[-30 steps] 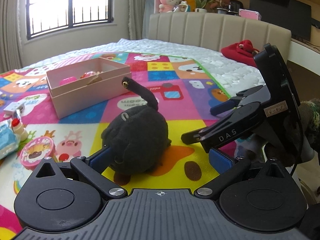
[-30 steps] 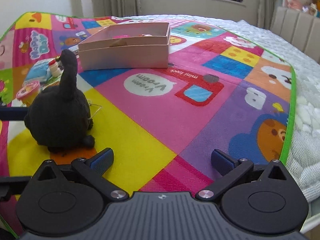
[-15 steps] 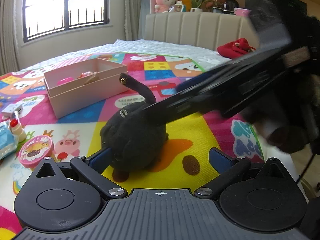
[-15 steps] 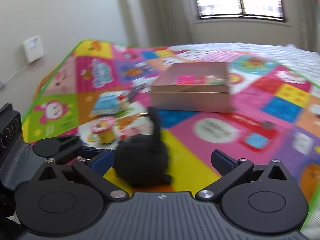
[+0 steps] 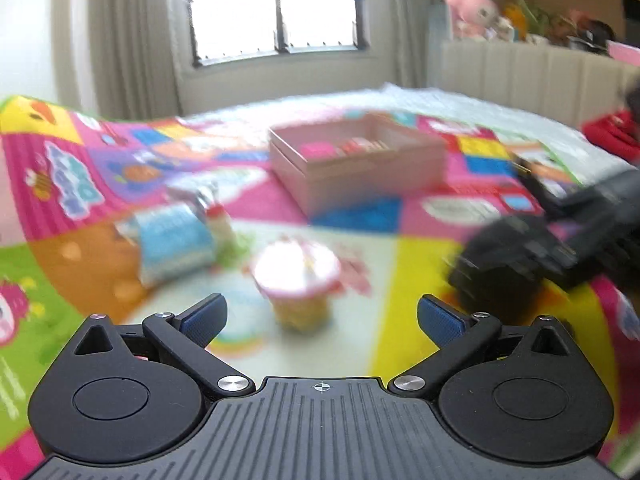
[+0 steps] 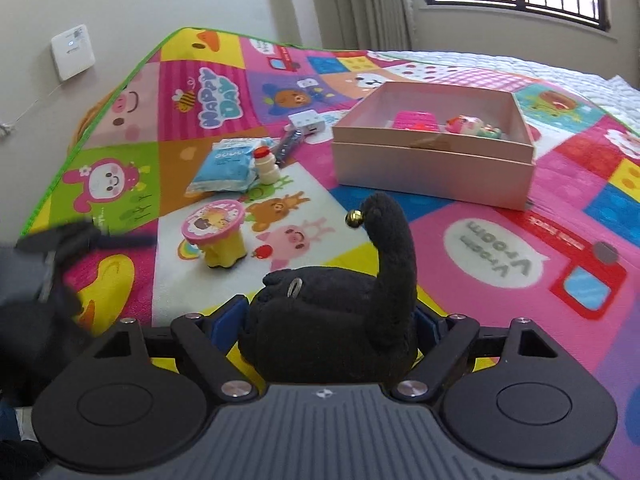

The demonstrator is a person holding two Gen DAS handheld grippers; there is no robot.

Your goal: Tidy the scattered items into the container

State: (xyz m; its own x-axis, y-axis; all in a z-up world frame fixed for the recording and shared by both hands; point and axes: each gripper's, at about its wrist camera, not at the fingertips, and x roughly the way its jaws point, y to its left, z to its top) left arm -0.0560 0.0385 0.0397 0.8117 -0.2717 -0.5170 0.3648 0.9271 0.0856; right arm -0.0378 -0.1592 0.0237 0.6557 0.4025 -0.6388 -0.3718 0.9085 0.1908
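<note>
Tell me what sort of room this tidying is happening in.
Most likely a bedroom, probably a child's. A bright cartoon play mat is spread over a white quilted bed, a padded headboard with plush toys on the ledge above it stands behind, and a curtained window lights the room.

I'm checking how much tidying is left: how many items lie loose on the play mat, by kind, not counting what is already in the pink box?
Black plush toy, with the right gripper closing on it: 1
Pink-lidded yellow cup: 1
Blue packet: 1
Small red-capped white bottle: 1
Dark wrapped bar: 1
White block: 1
Total: 6
</note>
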